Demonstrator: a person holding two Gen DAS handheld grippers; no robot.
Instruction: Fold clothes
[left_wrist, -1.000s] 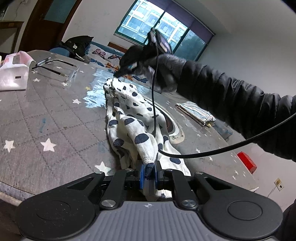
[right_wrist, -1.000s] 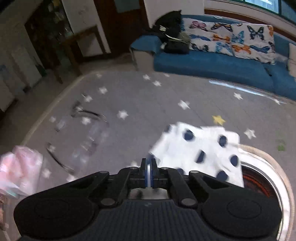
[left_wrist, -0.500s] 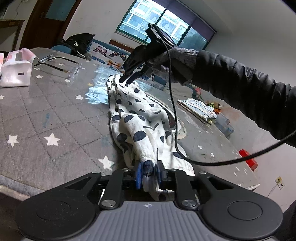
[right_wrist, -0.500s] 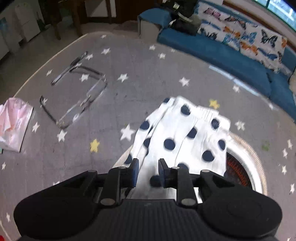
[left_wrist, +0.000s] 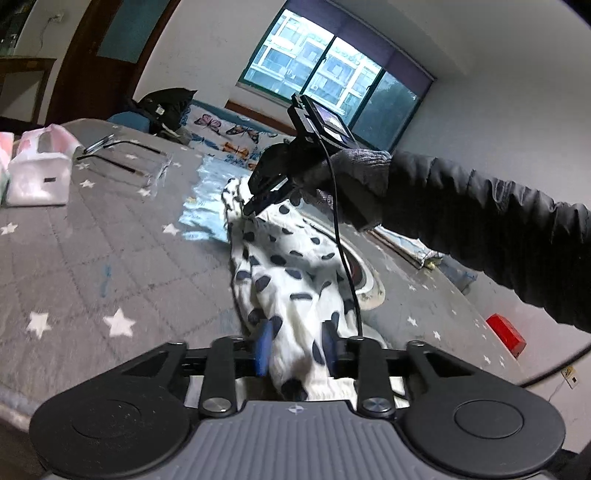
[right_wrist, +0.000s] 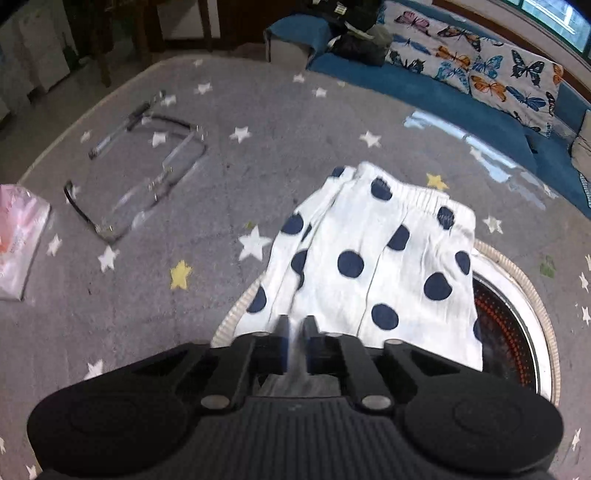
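Observation:
White trousers with dark blue dots (left_wrist: 291, 273) lie stretched along the grey star-patterned table (left_wrist: 92, 258). My left gripper (left_wrist: 295, 350) is open, its blue pads either side of the near cuff end, which lies loose between them. In the left wrist view my right gripper (left_wrist: 255, 208) hovers over the far waistband end. In the right wrist view the waistband (right_wrist: 417, 199) lies flat on the table and my right gripper (right_wrist: 294, 332) is narrowly open above the cloth (right_wrist: 369, 266).
A clear plastic tray (right_wrist: 144, 173) and a pink-white bag (right_wrist: 18, 236) lie at the left. A round hob ring (right_wrist: 517, 314) is set in the table under the trousers. A folded cloth (left_wrist: 410, 247) and a red box (left_wrist: 506, 334) lie at the right.
My left gripper has opened and let go of the cuff. My right gripper opened, released the waistband and pulled back above it.

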